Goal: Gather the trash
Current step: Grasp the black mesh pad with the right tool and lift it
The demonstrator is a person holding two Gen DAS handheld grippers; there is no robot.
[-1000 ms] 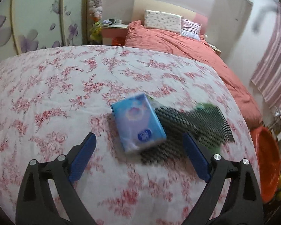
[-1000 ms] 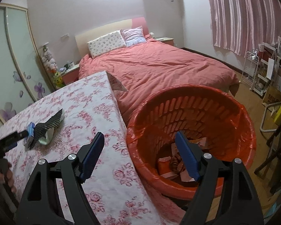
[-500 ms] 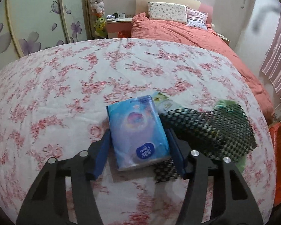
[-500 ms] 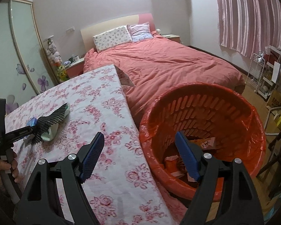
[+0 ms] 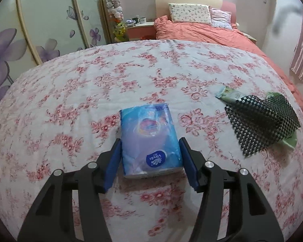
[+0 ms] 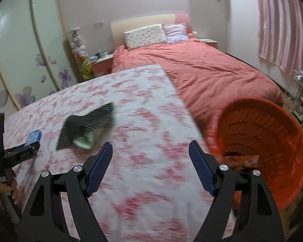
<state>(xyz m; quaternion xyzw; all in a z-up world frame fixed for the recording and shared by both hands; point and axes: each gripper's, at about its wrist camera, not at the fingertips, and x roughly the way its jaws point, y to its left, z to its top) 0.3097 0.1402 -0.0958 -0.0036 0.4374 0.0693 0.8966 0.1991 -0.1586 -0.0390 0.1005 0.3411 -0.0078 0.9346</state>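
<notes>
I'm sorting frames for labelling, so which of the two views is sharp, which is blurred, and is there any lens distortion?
Left wrist view: sharp, the blue tissue pack and its logo crisp between the left gripper fingers; fisheye bows the floral tablecloth. Right wrist view: motion-smeared, the tablecloth pattern and black mesh mat streaked, the orange basket soft; the right gripper itself stays crisp.

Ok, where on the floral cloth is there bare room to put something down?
Free: the broad cloth beyond and left of the tissue pack, and the near patch under the right gripper. Crowded: the right side, where the black mesh mat covers green wrappers.
</notes>
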